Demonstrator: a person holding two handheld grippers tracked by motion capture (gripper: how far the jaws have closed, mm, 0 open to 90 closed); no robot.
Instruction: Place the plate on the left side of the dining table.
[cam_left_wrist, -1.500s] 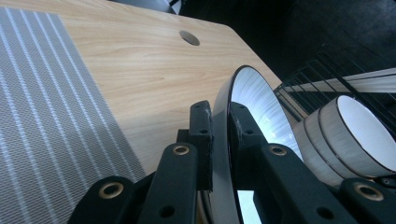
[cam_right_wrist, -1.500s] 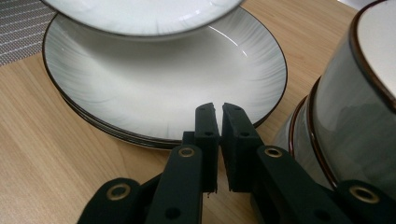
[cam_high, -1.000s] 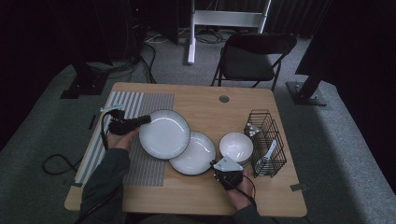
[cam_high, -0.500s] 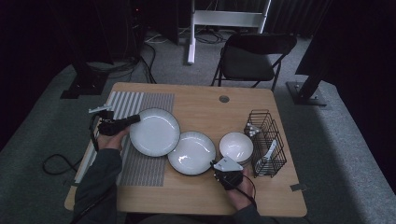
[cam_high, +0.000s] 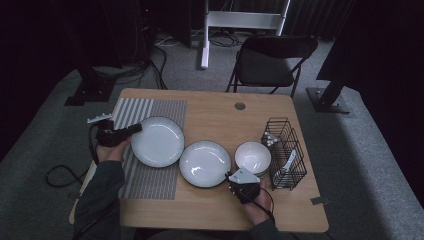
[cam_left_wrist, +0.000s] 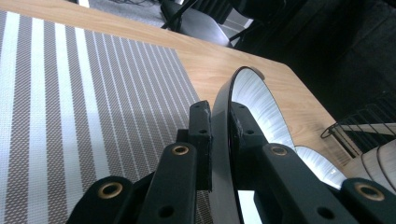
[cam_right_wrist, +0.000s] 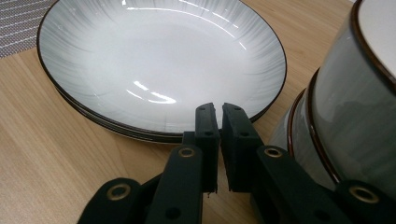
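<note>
Left gripper (cam_high: 134, 129) clamped on the left rim of a round white dark-rimmed plate (cam_high: 157, 141), held tilted over the grey-and-white striped woven placemat (cam_high: 150, 182) at the table's left. Right gripper (cam_right_wrist: 219, 114) closed with nothing between its jaws, near edge of the pale wooden table (cam_high: 210, 112), just short of a second white dark-rimmed plate (cam_high: 205, 163) at centre. Stacked white bowls (cam_high: 253, 157) right of that, then a black wire basket (cam_high: 285, 150) farther right.
</note>
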